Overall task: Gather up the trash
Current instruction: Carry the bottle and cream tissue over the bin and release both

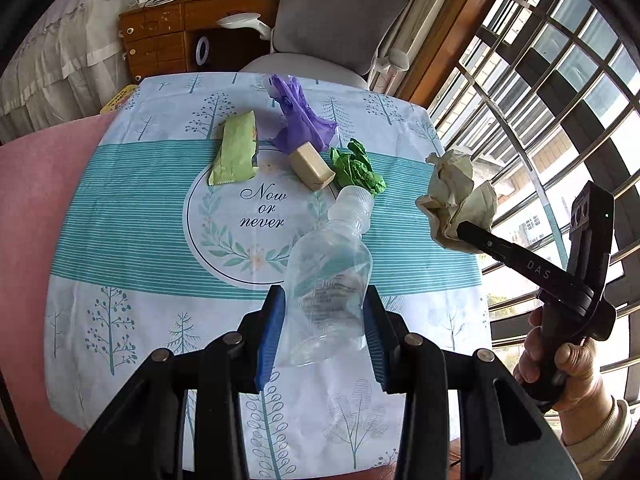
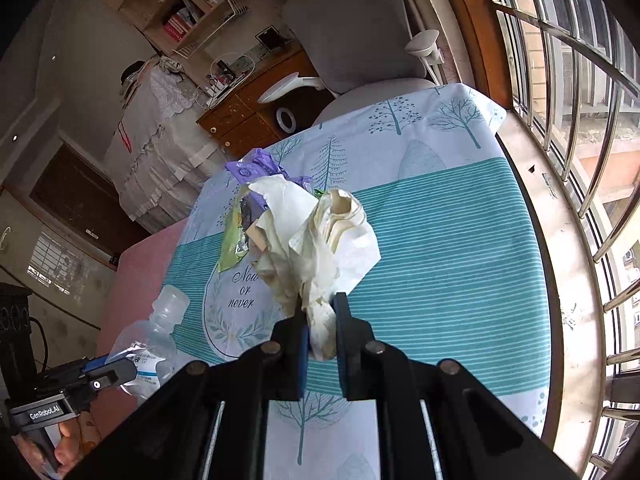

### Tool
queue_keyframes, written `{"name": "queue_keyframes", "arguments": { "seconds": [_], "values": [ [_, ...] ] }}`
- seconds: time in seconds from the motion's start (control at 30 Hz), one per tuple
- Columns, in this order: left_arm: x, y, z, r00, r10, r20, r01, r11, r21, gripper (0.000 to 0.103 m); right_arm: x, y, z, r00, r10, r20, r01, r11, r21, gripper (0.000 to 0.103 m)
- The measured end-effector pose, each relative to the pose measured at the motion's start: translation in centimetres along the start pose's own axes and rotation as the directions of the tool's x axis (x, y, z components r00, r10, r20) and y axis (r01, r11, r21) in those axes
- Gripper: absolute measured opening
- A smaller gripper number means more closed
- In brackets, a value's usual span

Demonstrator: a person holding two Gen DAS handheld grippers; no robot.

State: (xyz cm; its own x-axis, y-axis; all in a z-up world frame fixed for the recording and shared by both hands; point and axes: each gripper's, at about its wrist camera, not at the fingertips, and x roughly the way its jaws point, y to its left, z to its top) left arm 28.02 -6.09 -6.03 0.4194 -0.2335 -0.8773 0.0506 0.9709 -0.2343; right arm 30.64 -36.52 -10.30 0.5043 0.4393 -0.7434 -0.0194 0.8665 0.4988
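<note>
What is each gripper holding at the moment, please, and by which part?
Left gripper: clear plastic bottle, by its lower body. Right gripper: crumpled paper, by its lower end.

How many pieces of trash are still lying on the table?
4, all at the far end: a green wrapper, a purple bag, a tan block and crumpled green paper. Something small could hide behind them.

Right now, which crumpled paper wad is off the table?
The cream wad, pinched in the right tongs above the cloth. The green wad lies on the tablecloth beside the tan block.
</note>
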Motion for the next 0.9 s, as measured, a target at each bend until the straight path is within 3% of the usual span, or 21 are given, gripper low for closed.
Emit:
{"name": "queue_keyframes", "arguments": {
  "seconds": [0.27, 0.5, 0.7, 0.9],
  "values": [
    [-6.8, 3.2, -6.8, 0.998, -0.048, 0.051, 0.04, 0.986, 0.161, 0.037, -6.9, 7.4, -10.4, 0.995, -0.048, 0.093, 0.045, 0.999, 0.03, 0.011],
    [-11.0, 7.4, -13.9, 0.994, -0.098, 0.044, 0.084, 0.967, 0.242, 0.037, -9.6, 13.8, -20.6, 0.986, -0.118, 0.117, 0.112, 0.992, 0.054, 0.011],
    [-11.0, 9.2, -20.4, 0.992, -0.12, -0.047, 0.129, 0.945, 0.301, 0.037, -9.2, 16.7, -27.7, 0.985, -0.172, 0.021, 0.17, 0.982, 0.084, 0.011],
    [-8.2, 10.0, -26.0, 0.981, -0.118, -0.157, 0.162, 0.939, 0.304, 0.037, -7.0, 17.2, -33.5, 0.967, -0.219, -0.13, 0.229, 0.971, 0.068, 0.011]
  ]
}}
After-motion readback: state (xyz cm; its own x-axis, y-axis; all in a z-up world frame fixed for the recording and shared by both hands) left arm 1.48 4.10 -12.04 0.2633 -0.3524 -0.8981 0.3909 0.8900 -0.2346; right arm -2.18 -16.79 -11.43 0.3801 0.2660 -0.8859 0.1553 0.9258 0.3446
